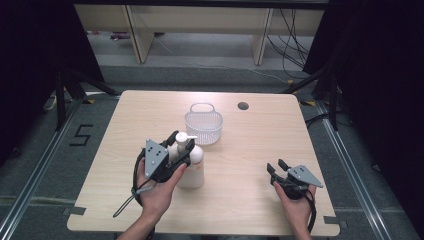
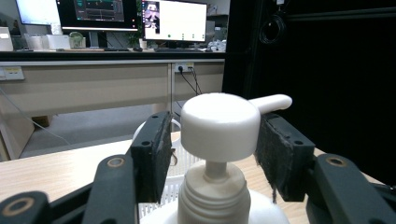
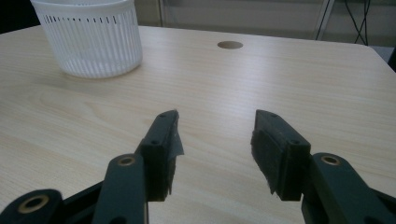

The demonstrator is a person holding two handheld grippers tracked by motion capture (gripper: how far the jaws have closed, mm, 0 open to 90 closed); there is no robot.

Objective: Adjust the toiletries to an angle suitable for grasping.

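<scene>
A white pump bottle stands upright on the wooden table, left of centre. My left gripper reaches level around the bottle's pump head. In the left gripper view the right pad sits against the head, while a narrow gap shows at the left pad, so the jaws are open around it. My right gripper rests low near the front right of the table, open, with bare tabletop between its fingers.
A white slatted plastic basket with a handle stands just behind the bottle, seen at the upper left in the right gripper view. A round cable hole lies near the table's far edge. Dark stands flank the table.
</scene>
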